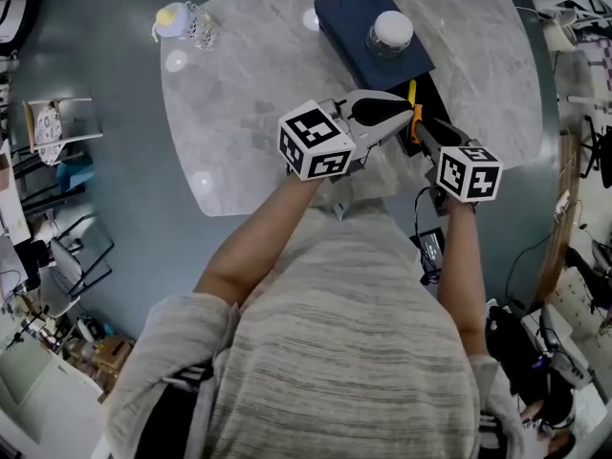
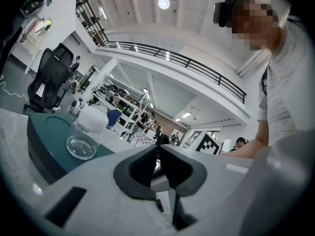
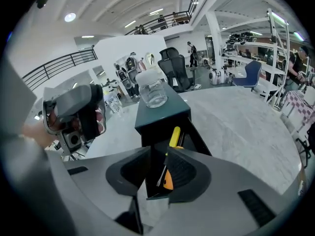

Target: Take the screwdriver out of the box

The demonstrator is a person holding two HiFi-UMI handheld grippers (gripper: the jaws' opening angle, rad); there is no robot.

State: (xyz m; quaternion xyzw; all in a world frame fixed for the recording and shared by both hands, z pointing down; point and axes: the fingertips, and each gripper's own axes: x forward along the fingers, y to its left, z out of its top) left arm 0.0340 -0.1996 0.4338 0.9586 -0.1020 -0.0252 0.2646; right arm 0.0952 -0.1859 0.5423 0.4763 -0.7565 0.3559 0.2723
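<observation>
Right gripper (image 3: 156, 154) had its jaws partway open, nothing gripped; left gripper (image 2: 158, 149) had them closed and empty. Screwdriver (image 3: 174, 136) lay in the open box (image 3: 160, 113) mid-frame, just past the right jaws. Looked light, stiff, maybe slick. I'd pinch the yellow handle.

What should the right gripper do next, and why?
Probably lower the right gripper into the open box until its jaws straddle the screwdriver: the jaws stand apart, and the screwdriver lies in the box just beyond them, not yet gripped.
</observation>
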